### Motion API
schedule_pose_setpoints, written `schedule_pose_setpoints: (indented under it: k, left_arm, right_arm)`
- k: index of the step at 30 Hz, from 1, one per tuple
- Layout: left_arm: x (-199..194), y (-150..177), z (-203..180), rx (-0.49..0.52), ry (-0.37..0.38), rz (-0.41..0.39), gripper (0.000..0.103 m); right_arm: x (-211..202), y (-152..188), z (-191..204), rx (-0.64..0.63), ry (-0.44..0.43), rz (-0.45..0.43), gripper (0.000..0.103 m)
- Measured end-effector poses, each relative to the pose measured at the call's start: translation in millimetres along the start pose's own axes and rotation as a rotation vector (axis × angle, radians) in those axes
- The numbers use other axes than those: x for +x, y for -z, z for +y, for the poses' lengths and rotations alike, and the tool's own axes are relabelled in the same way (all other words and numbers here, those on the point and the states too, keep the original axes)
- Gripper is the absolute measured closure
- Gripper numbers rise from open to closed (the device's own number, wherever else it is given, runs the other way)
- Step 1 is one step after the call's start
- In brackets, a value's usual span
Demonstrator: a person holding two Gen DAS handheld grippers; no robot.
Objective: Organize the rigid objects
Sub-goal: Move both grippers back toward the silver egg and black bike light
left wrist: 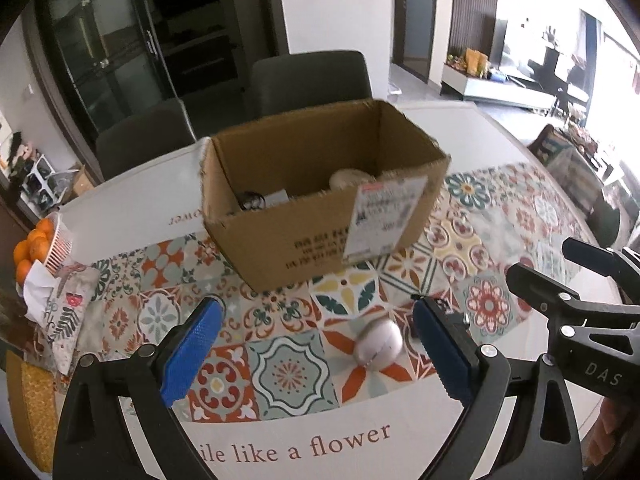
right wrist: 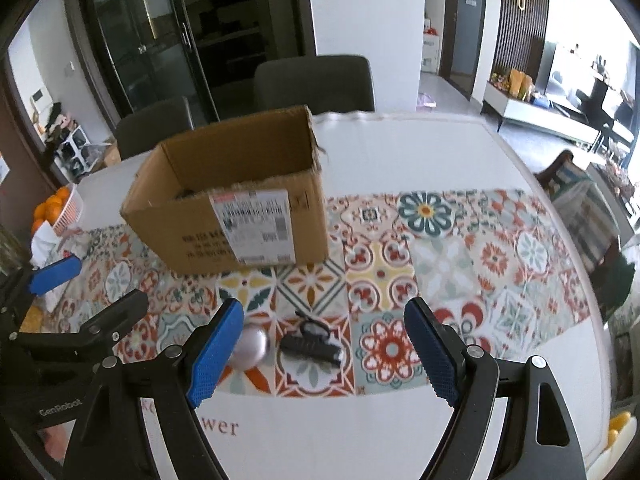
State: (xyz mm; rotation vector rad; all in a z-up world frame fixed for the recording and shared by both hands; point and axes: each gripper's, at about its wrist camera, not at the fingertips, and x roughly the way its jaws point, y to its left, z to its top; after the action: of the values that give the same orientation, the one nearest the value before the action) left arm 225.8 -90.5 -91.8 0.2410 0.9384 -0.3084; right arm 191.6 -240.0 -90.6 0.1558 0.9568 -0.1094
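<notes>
The left gripper (left wrist: 316,344) hangs above the cloth (left wrist: 288,372) with its blue pads (left wrist: 192,352) spread wide and nothing between them touching; a small white egg-shaped case (left wrist: 378,346) lies on the patterned tiles just inside its right-hand pad, apart from it. The right gripper (right wrist: 324,352) stands beside it, likewise released, its pads (right wrist: 214,354) well apart. Below and between them lies a black clip-like object (right wrist: 310,346) with a ring at its far end, loose on the cloth, and the white case (right wrist: 250,346) sits just beside the left-hand pad, partly hidden by it. Whether that pad touches the case cannot be told. Farther out, ahead of both grippers, an open cardboard box (left wrist: 320,216) stands on the cloth, a shipping label on its near wall; inside it a pale rounded thing (left wrist: 348,180) and some dark bits show. Far left of the left gripper, a basket of oranges (left wrist: 34,248) sits at the table's edge. Beyond the box stand dark chairs (left wrist: 312,76).
</notes>
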Motion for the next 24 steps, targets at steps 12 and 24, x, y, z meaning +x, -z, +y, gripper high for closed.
schedule_pose_setpoints:
  k: [12,24]
  left_arm:
    - [36.0,25.8,-18.0,0.061,0.074,0.083,0.005]
    - [87.7,42.6,-34.4,0.124,0.138,0.194,0.006]
  right_arm:
    - [25.1,31.9,-11.0,0.014,0.037,0.08,0.021]
    - [65.1,58.3,-23.3,0.044,0.08,0.198,0.021]
